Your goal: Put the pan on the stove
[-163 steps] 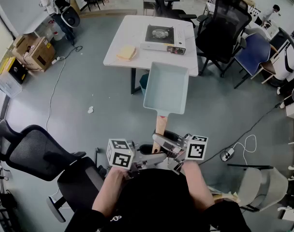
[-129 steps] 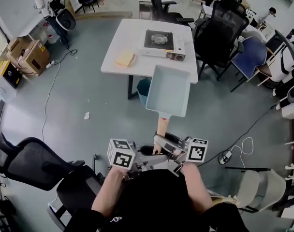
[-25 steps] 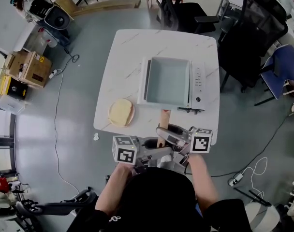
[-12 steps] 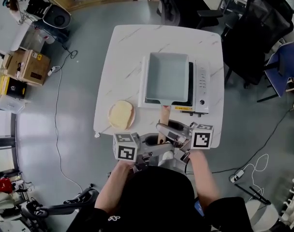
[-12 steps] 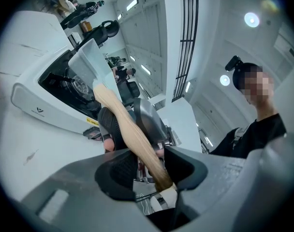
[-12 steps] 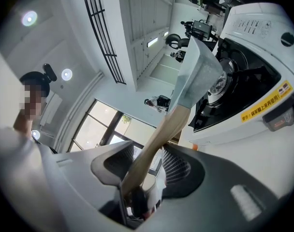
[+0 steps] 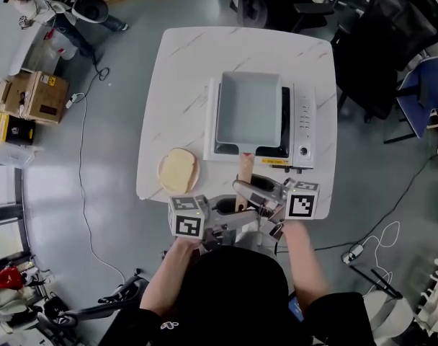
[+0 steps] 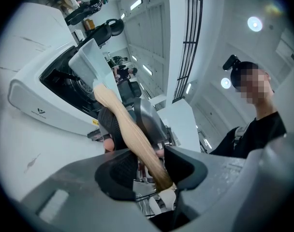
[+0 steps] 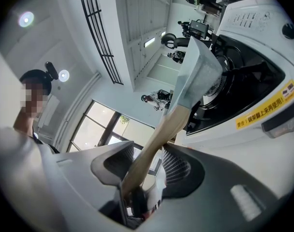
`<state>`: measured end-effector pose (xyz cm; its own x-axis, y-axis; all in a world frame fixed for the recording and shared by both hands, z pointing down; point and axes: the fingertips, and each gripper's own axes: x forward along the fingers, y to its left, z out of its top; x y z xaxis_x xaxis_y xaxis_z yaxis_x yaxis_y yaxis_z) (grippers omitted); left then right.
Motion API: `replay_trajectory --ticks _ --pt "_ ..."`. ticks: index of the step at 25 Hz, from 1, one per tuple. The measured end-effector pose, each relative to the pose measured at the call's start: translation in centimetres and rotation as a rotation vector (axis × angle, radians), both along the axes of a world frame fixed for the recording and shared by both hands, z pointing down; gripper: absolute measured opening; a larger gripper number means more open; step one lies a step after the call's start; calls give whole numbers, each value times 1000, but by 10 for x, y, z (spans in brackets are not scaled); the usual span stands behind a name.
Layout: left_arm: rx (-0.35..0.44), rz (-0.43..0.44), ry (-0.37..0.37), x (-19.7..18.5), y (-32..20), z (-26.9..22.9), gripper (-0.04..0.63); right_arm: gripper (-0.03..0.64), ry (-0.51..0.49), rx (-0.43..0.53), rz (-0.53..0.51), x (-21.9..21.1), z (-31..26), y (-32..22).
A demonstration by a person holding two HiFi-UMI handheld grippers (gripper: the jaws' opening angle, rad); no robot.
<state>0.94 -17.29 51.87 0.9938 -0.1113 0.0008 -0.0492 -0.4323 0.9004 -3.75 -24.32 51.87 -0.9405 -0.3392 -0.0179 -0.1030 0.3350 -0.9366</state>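
Your left hand-held gripper (image 8: 144, 166) and right hand-held gripper (image 9: 142, 167) clamp the handle (image 7: 243, 176) at 6 o'clock of the pan (image 7: 249, 110). Released before it sits flat, it could tip off the stove (image 7: 302, 114).

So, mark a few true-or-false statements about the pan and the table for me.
1. The square pale-blue pan with a wooden handle is over the white tabletop gas stove. True.
2. One gripper alone grips the handle. False: the left gripper and the right gripper both clamp it.
3. The pan holds food. False: it is empty.
4. A pale yellow item lies on the white marble table, left of the stove. True.
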Motion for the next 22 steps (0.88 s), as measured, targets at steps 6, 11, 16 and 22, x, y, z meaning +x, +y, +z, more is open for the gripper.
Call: replay_trajectory --ticks 6,11,16,22 --pt "-2 3 -1 2 -3 3 178 184 -3 -8 5 2 4 -3" --pt "-9 3 0 3 -2 4 178 184 -6 -11 8 3 6 -2" --pt "-2 8 -12 2 2 8 178 183 -11 -14 10 3 8 1" --pt "2 5 -30 4 2 13 176 183 -7 -18 13 5 13 1"
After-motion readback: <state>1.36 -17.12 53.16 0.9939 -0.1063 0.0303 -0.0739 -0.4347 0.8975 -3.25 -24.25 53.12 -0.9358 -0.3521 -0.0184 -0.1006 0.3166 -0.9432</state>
